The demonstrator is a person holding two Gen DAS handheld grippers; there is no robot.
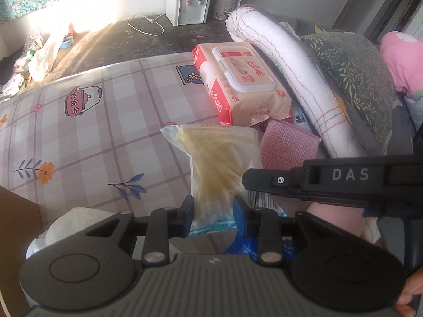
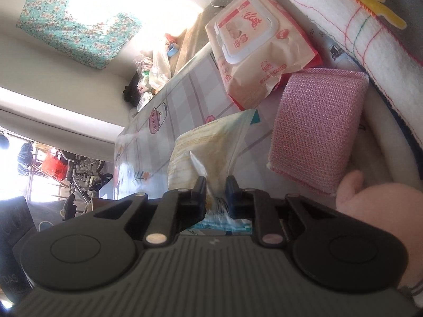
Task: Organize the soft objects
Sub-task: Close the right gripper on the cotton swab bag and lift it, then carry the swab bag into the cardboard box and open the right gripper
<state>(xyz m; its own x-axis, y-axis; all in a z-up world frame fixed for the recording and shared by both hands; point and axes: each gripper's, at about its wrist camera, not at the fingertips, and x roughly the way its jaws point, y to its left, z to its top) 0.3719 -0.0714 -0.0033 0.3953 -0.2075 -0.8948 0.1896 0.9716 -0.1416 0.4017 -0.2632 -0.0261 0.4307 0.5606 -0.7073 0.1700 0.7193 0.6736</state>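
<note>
A soft plastic pack of yellow cloths (image 1: 220, 163) lies lengthwise in front of me on the patterned tablecloth (image 1: 105, 132). My left gripper (image 1: 213, 208) is shut on its near end. The right gripper (image 2: 216, 191) is shut on the same pack (image 2: 208, 145), pinching its crumpled edge; in the left wrist view its black body (image 1: 330, 182) crosses from the right. Behind the pack lie a pink mesh sponge (image 1: 288, 146) (image 2: 317, 126) and a red-and-cream wet-wipes pack (image 1: 243, 79) (image 2: 259, 50). A rolled white towel (image 1: 290, 74) leans on the right.
A green leaf-print cushion (image 1: 354, 79) and pink fabric (image 1: 401, 60) pile up at the right. A pink plush toy (image 2: 370, 200) sits beside the right gripper. A white bag (image 1: 71, 224) lies at the table's near left. A water dispenser (image 1: 189, 0) stands on the floor beyond.
</note>
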